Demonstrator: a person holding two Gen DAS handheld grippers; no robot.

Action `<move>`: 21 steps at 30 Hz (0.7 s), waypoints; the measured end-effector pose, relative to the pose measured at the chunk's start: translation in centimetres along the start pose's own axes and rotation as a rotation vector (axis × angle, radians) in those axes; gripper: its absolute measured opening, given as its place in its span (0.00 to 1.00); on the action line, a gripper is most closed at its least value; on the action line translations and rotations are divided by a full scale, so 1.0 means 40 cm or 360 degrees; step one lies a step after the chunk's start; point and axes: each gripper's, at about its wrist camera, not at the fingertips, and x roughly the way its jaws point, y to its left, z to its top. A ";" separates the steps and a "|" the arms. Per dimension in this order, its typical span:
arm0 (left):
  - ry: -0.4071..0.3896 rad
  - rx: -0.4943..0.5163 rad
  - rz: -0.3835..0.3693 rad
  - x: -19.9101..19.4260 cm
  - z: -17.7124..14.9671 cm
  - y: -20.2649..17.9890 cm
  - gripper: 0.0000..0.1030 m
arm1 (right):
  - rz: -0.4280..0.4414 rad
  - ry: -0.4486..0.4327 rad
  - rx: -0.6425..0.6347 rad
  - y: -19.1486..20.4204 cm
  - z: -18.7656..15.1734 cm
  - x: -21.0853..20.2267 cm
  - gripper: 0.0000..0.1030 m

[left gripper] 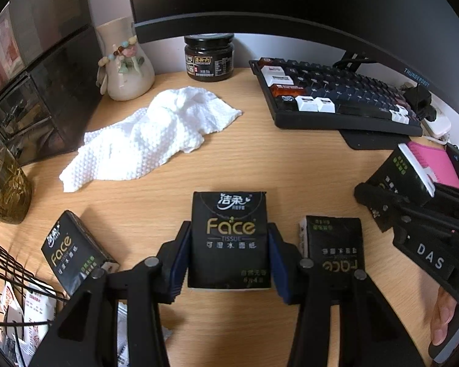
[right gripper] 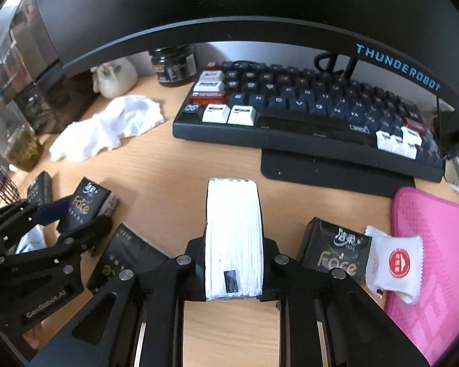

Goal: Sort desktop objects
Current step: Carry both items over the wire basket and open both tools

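Indoors, wooden desk (left gripper: 260, 165) under curved monitor (left gripper: 290, 0), left claw (left gripper: 229, 253) pinching Face tissue pack (left gripper: 229, 238), right claw (right gripper: 234, 253) pinching white-edged pack (right gripper: 232, 238)

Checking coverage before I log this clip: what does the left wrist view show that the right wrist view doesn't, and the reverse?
Only the left wrist view shows the printed front of the tissue pack clamped in the left hand-held gripper.

Only the right wrist view shows the white sachet on the pink mat, and the black pack beside it.

Both show the keyboard, jar, vase, crumpled white cloth and the right hand-held gripper holding a tissue pack.
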 end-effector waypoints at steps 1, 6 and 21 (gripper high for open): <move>0.0004 0.0002 -0.0009 -0.001 -0.002 -0.002 0.50 | 0.0011 0.0000 0.0001 0.000 -0.003 -0.004 0.19; -0.0013 0.0001 -0.0053 -0.029 -0.007 -0.018 0.50 | 0.0020 -0.0053 -0.0010 0.021 -0.012 -0.065 0.19; -0.0374 -0.0025 -0.0064 -0.406 -0.038 0.002 0.50 | 0.0170 -0.0329 -0.0193 0.175 -0.049 -0.388 0.19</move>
